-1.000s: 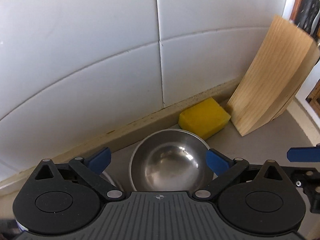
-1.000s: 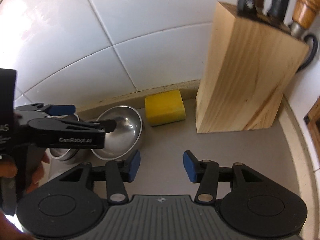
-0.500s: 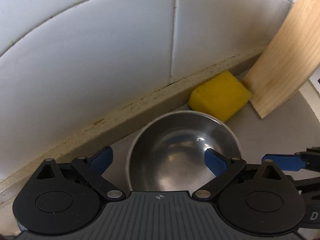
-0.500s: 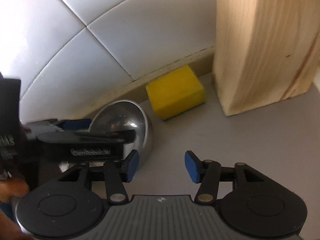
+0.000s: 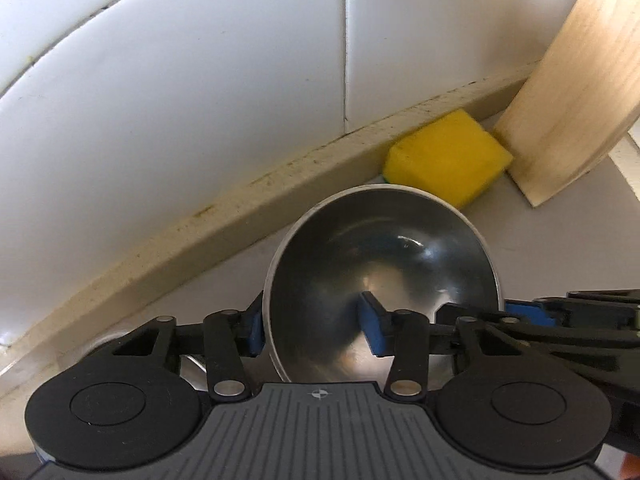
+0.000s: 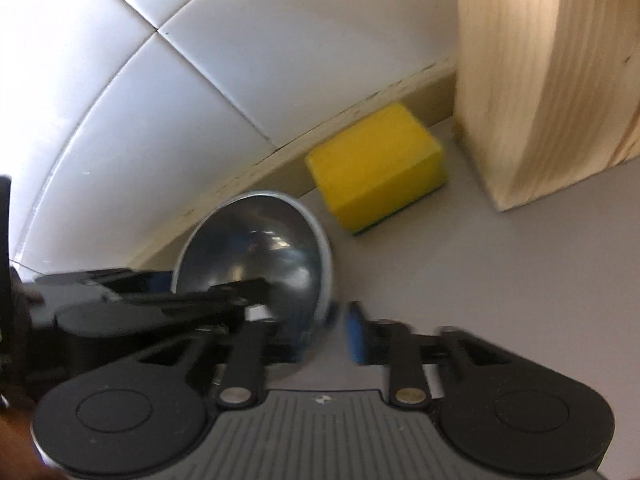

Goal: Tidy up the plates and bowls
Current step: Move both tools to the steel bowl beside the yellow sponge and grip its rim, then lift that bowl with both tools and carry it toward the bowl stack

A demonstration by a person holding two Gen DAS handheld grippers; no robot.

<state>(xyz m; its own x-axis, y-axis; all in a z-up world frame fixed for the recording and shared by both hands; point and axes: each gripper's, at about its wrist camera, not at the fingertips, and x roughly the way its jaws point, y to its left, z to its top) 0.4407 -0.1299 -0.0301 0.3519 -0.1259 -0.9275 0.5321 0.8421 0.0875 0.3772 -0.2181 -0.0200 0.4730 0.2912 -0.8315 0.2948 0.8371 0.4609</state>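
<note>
Both grippers have dropped in on the steel bowl (image 5: 380,276) since a second ago, when their jaws stood wide above it. Now the left gripper (image 5: 316,328) straddles the bowl's near-left wall, one blue pad outside the rim, the other inside the basin, and the jaws are closing; from the left wrist view they look pressed on the wall. The right gripper (image 6: 340,334) has come to the bowl's right edge (image 6: 256,256): its jaws are clenched, one pad inside the rim, one outside, though motion blur smears the contact.

Hard to read: the bowl's near side is cut off behind both gripper bodies, and a second shiny rim peeks out low, left of the left gripper, mostly hidden.

Round bowl, so no long axis; its mouth tips up and towards the cameras, seated on the grey counter (image 6: 500,280). Just beyond it, ahead and right of the left gripper, sits a yellow sponge (image 5: 446,164) against the beige ledge under the white tiles, with a wooden knife block (image 5: 572,92) touching it farther right.
</note>
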